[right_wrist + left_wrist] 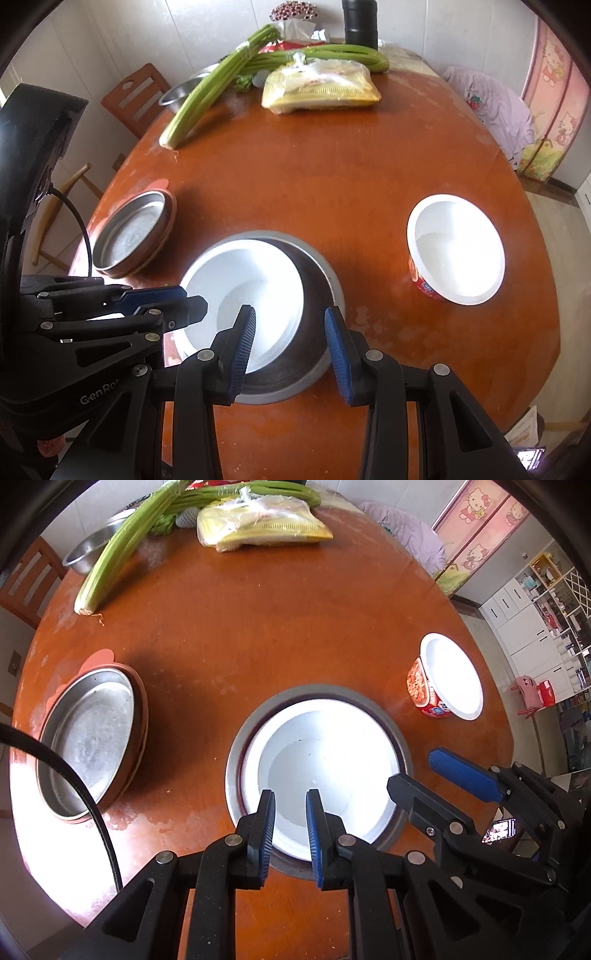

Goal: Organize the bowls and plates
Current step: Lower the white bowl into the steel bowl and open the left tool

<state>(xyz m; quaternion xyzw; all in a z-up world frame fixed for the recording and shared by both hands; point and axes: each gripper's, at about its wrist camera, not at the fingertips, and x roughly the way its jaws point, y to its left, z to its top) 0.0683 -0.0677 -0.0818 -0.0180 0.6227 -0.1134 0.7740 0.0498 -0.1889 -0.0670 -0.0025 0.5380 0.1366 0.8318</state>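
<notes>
Left gripper (290,830) hangs over the near rim of the white bowl (325,771), jaws parted (touching nothing); right gripper (290,354) open wide.

The round wooden table (280,635) is reddish-brown and glossy, with worn pale patches near its edges. The steel pan (88,738) at its left edge looks dull and scuffed. The white bowl (325,771) is smooth and matt inside a grey metal bowl (321,280). Ribbed blue pads (243,341) line matt black plastic fingers.
</notes>
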